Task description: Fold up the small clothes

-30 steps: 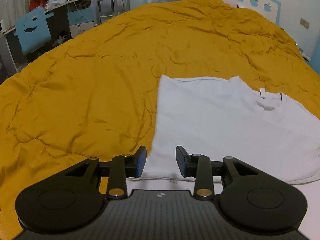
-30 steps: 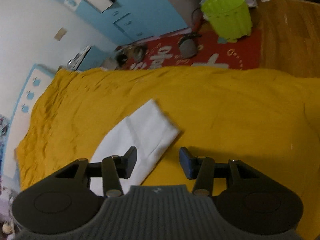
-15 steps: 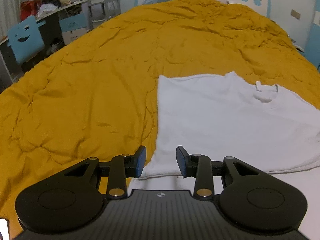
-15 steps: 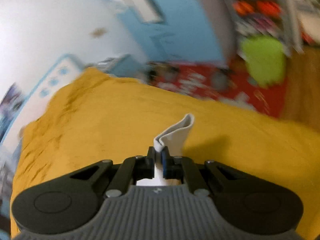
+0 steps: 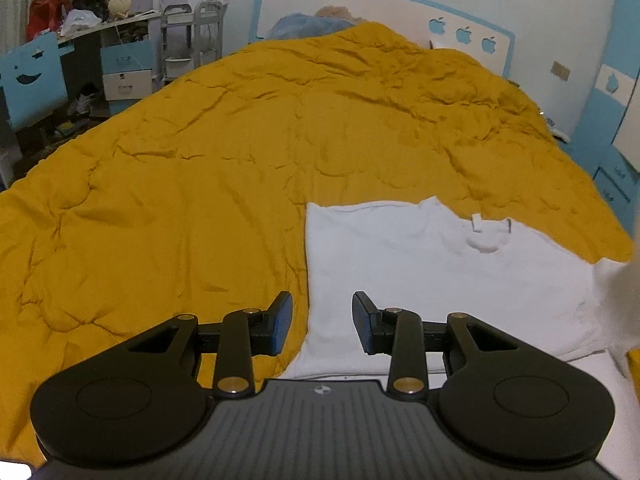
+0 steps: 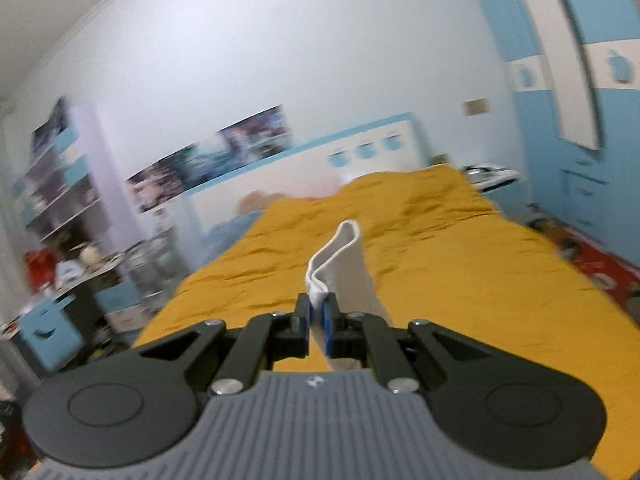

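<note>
A white T-shirt [image 5: 432, 272] lies flat on the mustard-yellow quilt [image 5: 200, 184], collar toward the far right. My left gripper [image 5: 322, 320] is open and empty, hovering over the shirt's near left edge. My right gripper [image 6: 316, 314] is shut on a fold of the white shirt [image 6: 340, 264] and holds it lifted above the quilt [image 6: 460, 280]. The raised cloth shows as a white blur at the right edge of the left wrist view [image 5: 628, 280].
A blue and white headboard [image 5: 380, 12] stands at the far end of the bed. A cluttered desk with a blue chair [image 5: 32, 80] is at the left. Blue wardrobes [image 6: 580, 100] and a red rug [image 6: 600, 264] are at the right.
My right gripper closed on the shirt's sleeve edge, lifted it and swung to face the headboard. My left gripper stayed open and shifted slightly.
</note>
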